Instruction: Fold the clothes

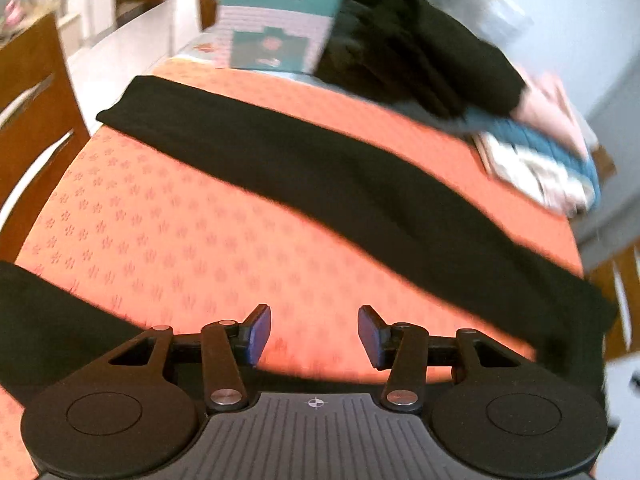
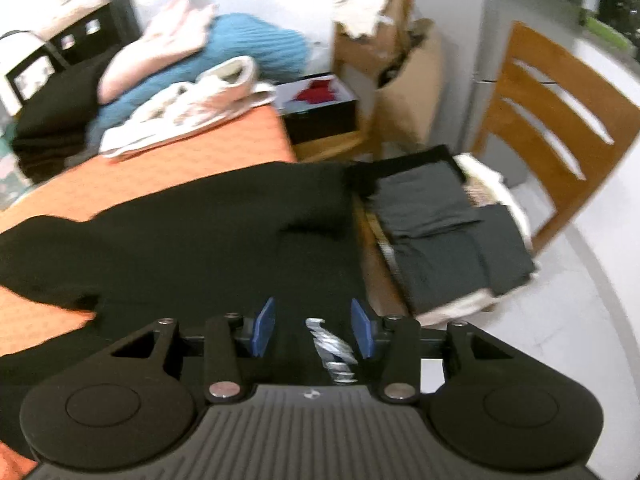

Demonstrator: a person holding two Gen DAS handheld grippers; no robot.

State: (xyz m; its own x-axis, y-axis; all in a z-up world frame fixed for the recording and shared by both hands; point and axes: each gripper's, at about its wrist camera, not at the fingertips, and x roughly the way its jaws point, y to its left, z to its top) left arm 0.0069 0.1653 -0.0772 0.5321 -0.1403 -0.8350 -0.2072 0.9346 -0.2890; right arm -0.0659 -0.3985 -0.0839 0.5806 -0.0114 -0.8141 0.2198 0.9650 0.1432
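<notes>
Black knit garment (image 2: 192,240) lay spread on orange-clothed table (image 1: 160,232), long strip running diagonally ahead of released left tool (image 1: 314,334); released right tool (image 2: 313,330) hovered directly over it, nearer.

tablecloth (image 1: 160,220): orange, small darker flower print
garment (image 1: 320,168): plain black
knitted sweater (image 2: 256,44): teal, ribbed
chair (image 2: 560,120): brown wood

Wooden chair (image 2: 560,128), white floor (image 2: 592,320)
</notes>
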